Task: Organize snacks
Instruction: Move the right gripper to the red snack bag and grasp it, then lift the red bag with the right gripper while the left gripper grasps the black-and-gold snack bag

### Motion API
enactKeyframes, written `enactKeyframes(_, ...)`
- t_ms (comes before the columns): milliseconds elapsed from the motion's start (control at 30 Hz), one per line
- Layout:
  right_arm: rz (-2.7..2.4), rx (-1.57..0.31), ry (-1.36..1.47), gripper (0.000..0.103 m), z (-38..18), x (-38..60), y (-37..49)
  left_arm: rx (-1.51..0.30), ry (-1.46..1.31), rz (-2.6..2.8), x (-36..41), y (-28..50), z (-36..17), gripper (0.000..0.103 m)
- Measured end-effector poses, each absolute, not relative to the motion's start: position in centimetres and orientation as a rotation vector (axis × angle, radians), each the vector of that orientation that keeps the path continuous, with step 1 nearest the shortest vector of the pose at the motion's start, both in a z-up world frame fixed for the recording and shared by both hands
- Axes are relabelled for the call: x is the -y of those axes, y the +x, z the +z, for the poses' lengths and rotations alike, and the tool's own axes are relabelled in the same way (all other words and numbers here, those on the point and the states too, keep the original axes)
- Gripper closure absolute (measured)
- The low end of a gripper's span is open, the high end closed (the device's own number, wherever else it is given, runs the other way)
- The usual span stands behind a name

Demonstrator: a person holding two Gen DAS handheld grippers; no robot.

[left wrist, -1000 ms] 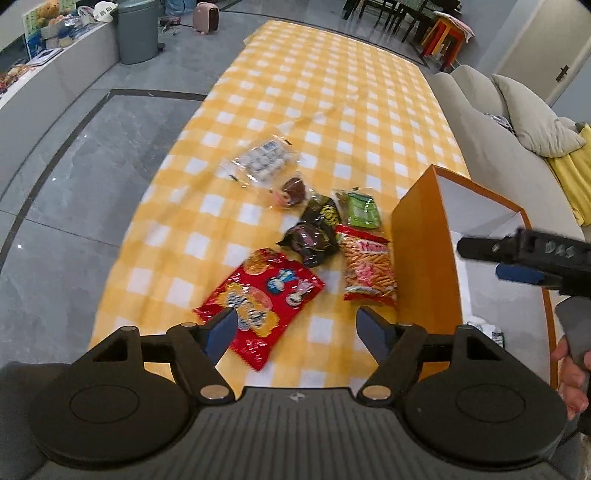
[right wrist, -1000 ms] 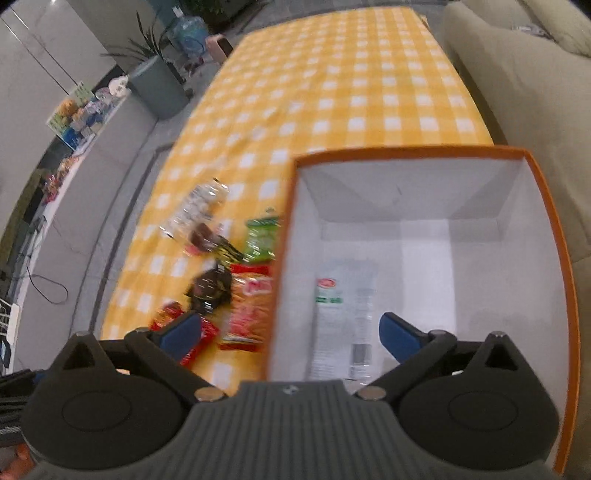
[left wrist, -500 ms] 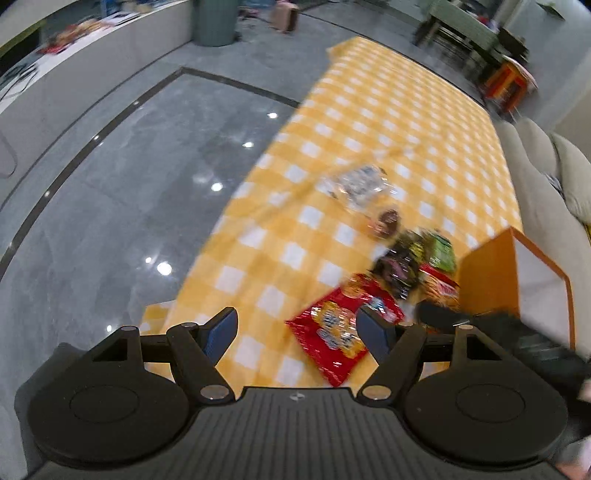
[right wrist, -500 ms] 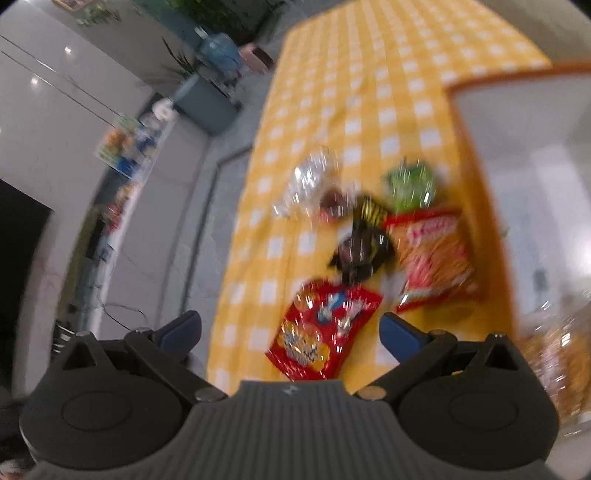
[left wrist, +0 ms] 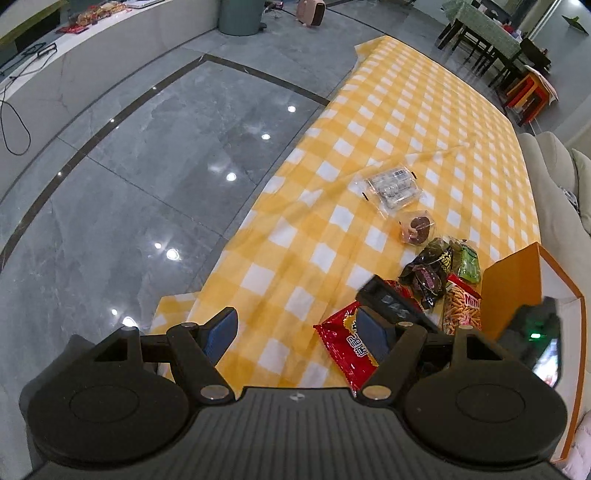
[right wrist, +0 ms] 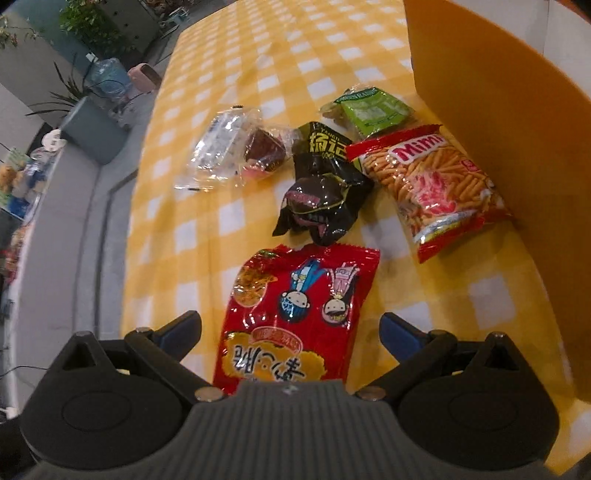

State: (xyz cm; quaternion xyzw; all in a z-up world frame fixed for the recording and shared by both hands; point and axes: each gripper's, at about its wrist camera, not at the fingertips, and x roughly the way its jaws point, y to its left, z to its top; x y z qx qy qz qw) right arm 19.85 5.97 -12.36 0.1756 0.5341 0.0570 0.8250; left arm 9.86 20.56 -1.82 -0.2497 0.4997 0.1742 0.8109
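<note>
Left wrist view: yellow checked cloth [left wrist: 424,122] beside grey floor [left wrist: 147,147]; both tongs released.

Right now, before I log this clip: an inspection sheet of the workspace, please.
Surface: yellow checked cloth, wrinkled, spread on a grey tiled floor.
Job's things: orange box at right; red bag, black pack, Mimi bag, green pack, clear pack and wrapped cake on the cloth beside it.
Clutter: nothing seen on the cloth.
Grippers: right claw open, straddling the red bag's near end, not gripping; left claw open, empty.
Cables: black cable on the ledge at far left.
Surroundings: grey bin, sofa, dining chairs, plants.
</note>
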Motion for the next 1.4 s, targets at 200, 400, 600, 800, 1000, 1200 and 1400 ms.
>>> enactKeyframes(200, 0.045, -1.069, 0.305, 0.003, -13.3, -8.1, 20.0, -1.072, -0.54, 0.408, -21.3, 9.6, -2.0, 0.017)
enactKeyframes(400, 0.025, -1.007, 0.065, 0.003, -14.1, -10.9, 19.2, -1.077, -0.466, 0.465, -21.0, 9.7, -1.9, 0.017)
enactKeyframes(600, 0.071, -0.946, 0.031, 0.005, -14.4, -10.4, 18.1, -1.083, -0.469, 0.459, -21.0, 9.7, -1.9, 0.017)
enactKeyframes(800, 0.122, -0.922, 0.043, 0.028, -13.8, -8.4, 17.0, -1.083, -0.495, 0.439, -21.0, 9.6, -2.0, 0.017)
enactKeyframes(1000, 0.19, -0.907, 0.086, 0.028, -12.9, -6.0, 15.6, -1.092, -0.477, 0.442, -20.5, 9.8, -2.1, 0.017)
enactKeyframes(1200, 0.234, -0.847, 0.104, 0.028, -10.4, -3.9, 14.5, -1.094, -0.461, 0.431, -19.8, 10.0, -2.0, 0.017)
enactKeyframes(1400, 0.306, -0.808, 0.162, 0.028, -7.7, -1.3, 13.8, -1.089, -0.445, 0.421, -19.1, 10.2, -1.9, 0.017)
